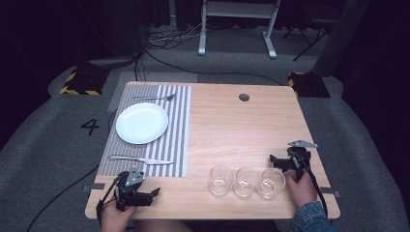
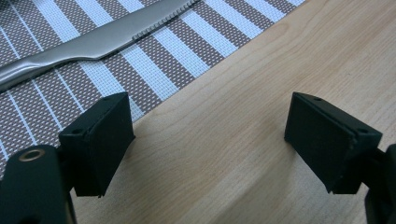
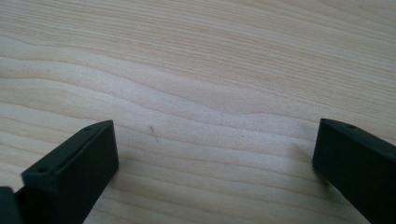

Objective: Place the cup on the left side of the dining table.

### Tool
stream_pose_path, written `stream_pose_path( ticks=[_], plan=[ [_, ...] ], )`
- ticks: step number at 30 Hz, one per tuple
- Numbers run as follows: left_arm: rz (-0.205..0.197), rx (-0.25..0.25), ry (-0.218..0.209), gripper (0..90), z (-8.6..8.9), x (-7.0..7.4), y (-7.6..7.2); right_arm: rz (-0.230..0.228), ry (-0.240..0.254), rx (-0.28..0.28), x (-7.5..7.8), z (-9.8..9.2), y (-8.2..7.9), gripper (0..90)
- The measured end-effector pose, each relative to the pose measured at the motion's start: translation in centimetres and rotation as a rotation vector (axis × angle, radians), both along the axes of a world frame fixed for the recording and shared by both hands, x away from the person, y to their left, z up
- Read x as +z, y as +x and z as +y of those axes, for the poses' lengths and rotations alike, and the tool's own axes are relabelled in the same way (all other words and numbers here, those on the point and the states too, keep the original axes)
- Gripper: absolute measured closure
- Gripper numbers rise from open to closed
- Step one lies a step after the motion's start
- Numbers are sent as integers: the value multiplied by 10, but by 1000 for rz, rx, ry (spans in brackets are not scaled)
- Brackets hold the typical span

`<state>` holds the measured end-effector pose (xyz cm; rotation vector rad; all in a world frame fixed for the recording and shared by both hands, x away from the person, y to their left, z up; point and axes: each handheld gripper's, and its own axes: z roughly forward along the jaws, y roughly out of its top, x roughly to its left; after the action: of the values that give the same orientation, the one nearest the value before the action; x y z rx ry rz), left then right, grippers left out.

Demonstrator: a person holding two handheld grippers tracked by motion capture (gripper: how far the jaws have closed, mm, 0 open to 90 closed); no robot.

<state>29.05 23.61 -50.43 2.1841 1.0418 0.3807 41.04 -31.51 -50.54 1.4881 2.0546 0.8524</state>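
Note:
On the wooden table [image 1: 241,125] a striped placemat [image 1: 176,130] carries a white plate [image 1: 141,123], with a fork [image 1: 154,98] beyond it and a knife [image 1: 140,159] on its near side. Three empty glasses [image 1: 245,181] stand in a row near the front edge. My left gripper [image 1: 145,189] rests at the front left corner, just off the placemat, open and empty. In the left gripper view its jaws [image 2: 210,135] frame bare wood, with the knife [image 2: 93,42] ahead. My right gripper [image 1: 276,162] sits just behind the rightmost glass [image 1: 270,182], open over bare wood [image 3: 215,154].
A round cable hole [image 1: 244,97] sits in the table's far side. Cables [image 1: 169,38] and a white desk frame [image 1: 237,24] lie on the floor beyond. The centre and far right of the table are bare wood.

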Motion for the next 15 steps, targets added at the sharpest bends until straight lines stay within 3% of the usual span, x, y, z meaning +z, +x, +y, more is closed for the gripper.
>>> stream_pose_path(
  ticks=[10, 15],
  plan=[
    [3, -1, 2, 159, -1, 0, -1, 0, 0, 1, 0, 0, 0, 4],
    [2, 25, 0, 159, -5, 0, -1, 0, 0, 0, 0, 0, 0, 5]
  ],
)
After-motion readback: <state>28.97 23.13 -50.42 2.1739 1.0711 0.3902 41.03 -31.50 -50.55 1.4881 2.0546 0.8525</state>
